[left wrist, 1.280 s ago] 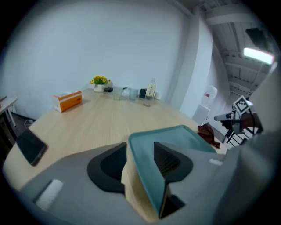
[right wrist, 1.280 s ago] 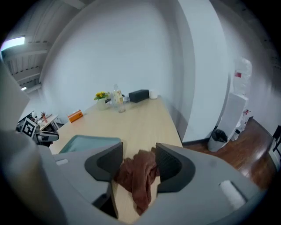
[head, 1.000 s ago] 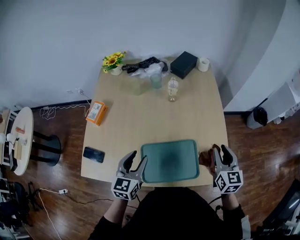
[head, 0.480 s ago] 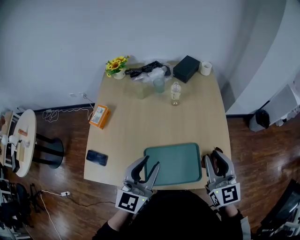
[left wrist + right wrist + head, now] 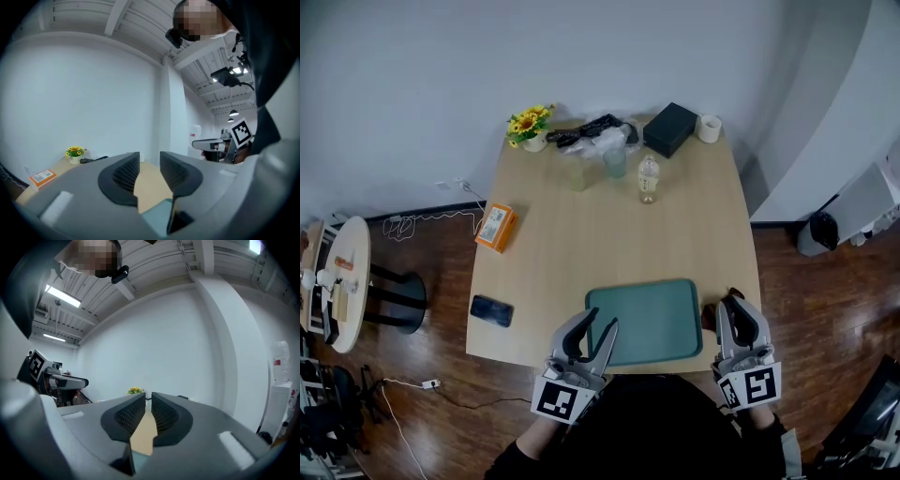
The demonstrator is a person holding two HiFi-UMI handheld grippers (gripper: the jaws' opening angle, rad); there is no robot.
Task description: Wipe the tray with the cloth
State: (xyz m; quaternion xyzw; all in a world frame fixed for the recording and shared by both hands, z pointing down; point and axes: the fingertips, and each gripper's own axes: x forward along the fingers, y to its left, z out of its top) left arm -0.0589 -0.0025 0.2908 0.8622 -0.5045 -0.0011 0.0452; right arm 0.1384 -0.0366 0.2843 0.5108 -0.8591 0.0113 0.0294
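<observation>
A teal tray (image 5: 644,321) lies flat at the table's near edge. A dark brown cloth (image 5: 709,316) sits on the table just off the tray's right side, partly hidden by my right gripper (image 5: 737,312). That gripper hovers level beside the cloth. Its jaws have just been closing and stand all but together, with only a slit and nothing between them (image 5: 148,397). My left gripper (image 5: 594,327) hangs over the tray's near left corner. Its jaws have also been closing and are half apart and empty (image 5: 149,157). A strip of the tray (image 5: 157,218) shows below them.
An orange box (image 5: 496,226) and a black phone (image 5: 491,310) lie on the table's left side. At the far end stand flowers (image 5: 528,125), cables (image 5: 591,129), a glass (image 5: 614,161), a bottle (image 5: 648,178), a black box (image 5: 668,128) and a white mug (image 5: 708,127).
Both grippers have lifted off the table at the near edge and look larger now. The jaws of both have narrowed. The tray and cloth have stayed where they were.
</observation>
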